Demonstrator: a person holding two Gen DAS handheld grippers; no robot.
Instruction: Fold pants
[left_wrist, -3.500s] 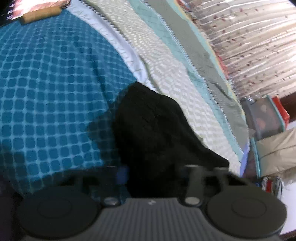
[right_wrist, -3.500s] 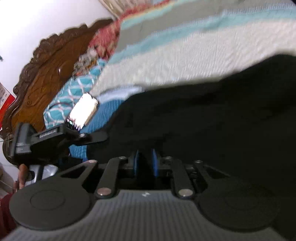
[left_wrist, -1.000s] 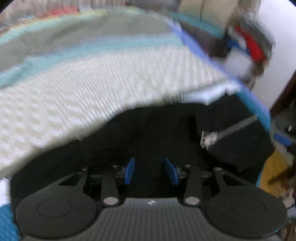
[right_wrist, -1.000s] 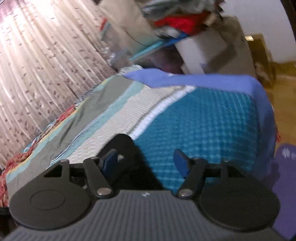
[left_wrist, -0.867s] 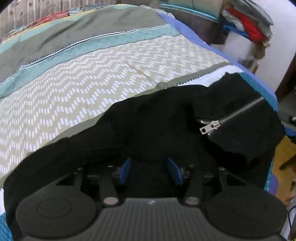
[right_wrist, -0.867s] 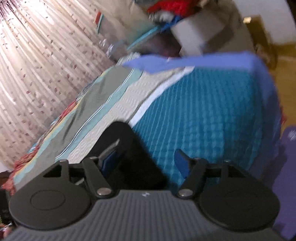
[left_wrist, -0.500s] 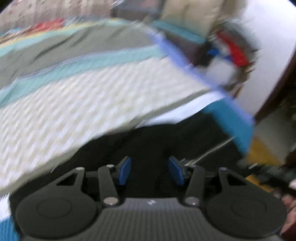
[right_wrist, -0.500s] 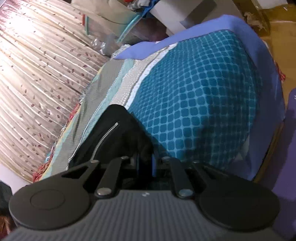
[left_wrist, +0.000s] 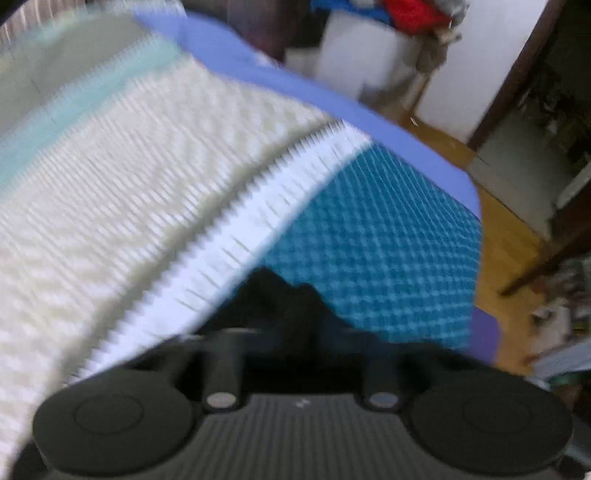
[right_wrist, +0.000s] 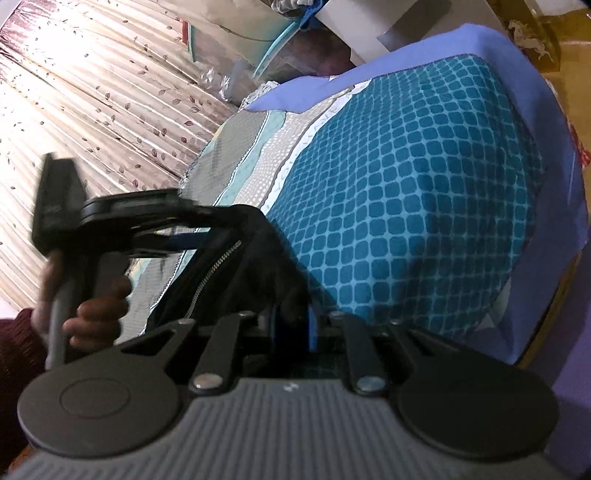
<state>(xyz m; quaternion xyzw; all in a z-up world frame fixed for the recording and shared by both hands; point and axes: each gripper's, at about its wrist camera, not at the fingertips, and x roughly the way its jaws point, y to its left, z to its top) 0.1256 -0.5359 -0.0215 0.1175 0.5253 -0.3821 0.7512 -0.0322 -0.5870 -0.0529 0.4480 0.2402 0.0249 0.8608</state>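
Right wrist view: right gripper (right_wrist: 291, 326) fingers now closed on pants (right_wrist: 255, 266), open a second ago; left gripper (right_wrist: 177, 240) grip unclear. Lift likely next.

My right gripper (right_wrist: 291, 326): its 2 blue pads pinched together on black cloth. My left gripper (right_wrist: 221, 230), blurred, reaches in from the left, hand (right_wrist: 86, 306) wrapping its handle.

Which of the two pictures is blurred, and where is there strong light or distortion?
Left wrist view: heavy motion blur smears the bedspread and the room behind, so the left gripper cannot be read. Right wrist view: mostly sharp; the pants and right gripper are clear, the hand is smeared, the curtain glares, and fisheye bends the bed edge.
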